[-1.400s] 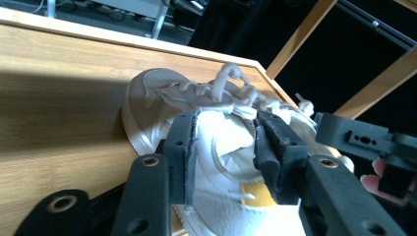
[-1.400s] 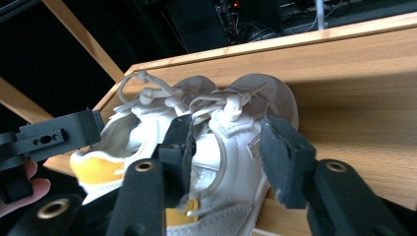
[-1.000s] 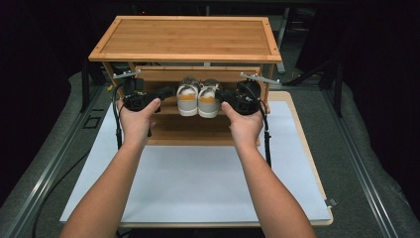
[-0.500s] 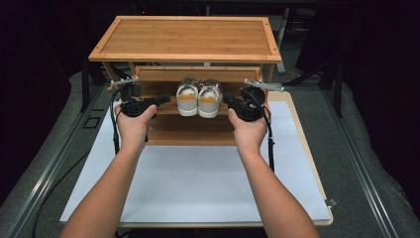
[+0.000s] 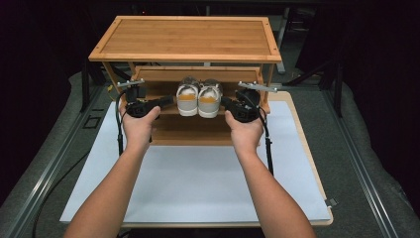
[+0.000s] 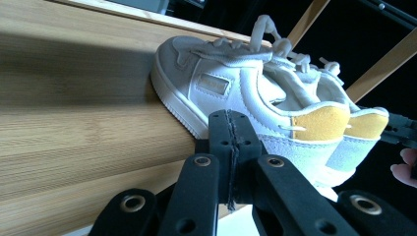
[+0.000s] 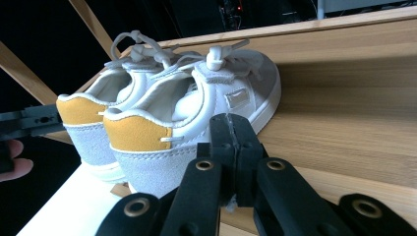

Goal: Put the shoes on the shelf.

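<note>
A pair of small white shoes with yellow heel patches stands heels-out on the middle shelf [image 5: 247, 88] of a wooden shoe rack: the left shoe [image 5: 187, 99] and the right shoe [image 5: 209, 100] side by side. My left gripper [image 5: 168, 102] is level with the shelf just left of the pair, and my right gripper [image 5: 226, 103] just right of it. In the left gripper view the left gripper [image 6: 229, 125] is shut with nothing in it, its tip against the side of the near shoe [image 6: 236, 93]. The right gripper [image 7: 230, 130] is likewise shut and empty beside its near shoe [image 7: 196, 108].
The rack's top shelf [image 5: 183, 39] overhangs the shoes, and a lower shelf [image 5: 188, 130] lies below them. The rack stands at the far end of a white mat [image 5: 198, 183] on the table. Slanted wooden legs [image 7: 22, 73] and dark surroundings lie beyond.
Both hands have eased slightly back toward the near side while staying beside the shoes. The shoes have not moved and both grippers stay shut.
</note>
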Motion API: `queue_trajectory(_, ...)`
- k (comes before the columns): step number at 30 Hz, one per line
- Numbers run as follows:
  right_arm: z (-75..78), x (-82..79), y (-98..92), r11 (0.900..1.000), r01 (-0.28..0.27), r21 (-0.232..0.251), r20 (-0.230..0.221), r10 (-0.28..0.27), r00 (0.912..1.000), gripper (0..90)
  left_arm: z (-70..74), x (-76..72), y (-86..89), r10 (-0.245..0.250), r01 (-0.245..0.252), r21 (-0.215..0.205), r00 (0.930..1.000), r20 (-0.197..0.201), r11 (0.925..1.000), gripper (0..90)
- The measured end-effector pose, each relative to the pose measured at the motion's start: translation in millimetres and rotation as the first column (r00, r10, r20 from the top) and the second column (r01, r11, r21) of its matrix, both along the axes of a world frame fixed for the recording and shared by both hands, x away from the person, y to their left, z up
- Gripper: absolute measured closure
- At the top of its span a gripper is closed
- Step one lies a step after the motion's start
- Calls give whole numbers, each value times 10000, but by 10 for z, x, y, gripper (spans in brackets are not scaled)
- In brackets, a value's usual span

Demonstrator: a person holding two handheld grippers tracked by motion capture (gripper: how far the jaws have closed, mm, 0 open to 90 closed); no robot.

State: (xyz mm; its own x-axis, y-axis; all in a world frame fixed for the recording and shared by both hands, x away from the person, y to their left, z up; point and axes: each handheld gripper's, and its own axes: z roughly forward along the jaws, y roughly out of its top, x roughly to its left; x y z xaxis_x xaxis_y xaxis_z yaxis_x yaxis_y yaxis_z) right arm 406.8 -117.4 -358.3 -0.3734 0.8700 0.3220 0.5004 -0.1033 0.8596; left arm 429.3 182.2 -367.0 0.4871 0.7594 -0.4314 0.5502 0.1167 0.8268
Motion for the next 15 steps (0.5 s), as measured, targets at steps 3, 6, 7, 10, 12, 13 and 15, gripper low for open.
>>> queue_trajectory(3, -40, 20, -4, 9999, 159, 7, -45, -159, 9999, 900, -8, 18, -20, 10, -10, -85, 10000, 12, 10000, 900)
queue_trajectory(6, -92, 59, -32, 9992, 119, 384, -279, -108, 9996, 900, -27, 45, -41, -2, 2, -40, 10000, -40, 10000, 900)
queue_trajectory(7, -103, 64, -47, 9992, 120, 386, -457, -102, 9989, 900, -32, 52, -46, 11, -11, -24, 10000, -41, 10000, 900)
queue_trajectory(10, -143, 93, -50, 9980, 128, 620, -353, -106, 9993, 900, -48, 71, -67, -10, 10, -59, 10000, -72, 10000, 900)
queue_trajectory(12, -145, 97, -46, 9980, 66, 629, -398, -41, 9992, 900, -50, 72, -75, 18, -18, -20, 10000, -78, 10000, 900)
queue_trajectory(13, -150, 105, -26, 9973, -67, 725, -392, 96, 9992, 900, -51, 74, -79, 29, -29, 9, 10000, -57, 10000, 900)
queue_trajectory(15, -147, 110, -12, 9975, -41, 700, -373, 68, 9993, 900, -63, 83, -94, 70, -70, 19, 10000, -60, 10000, 900)
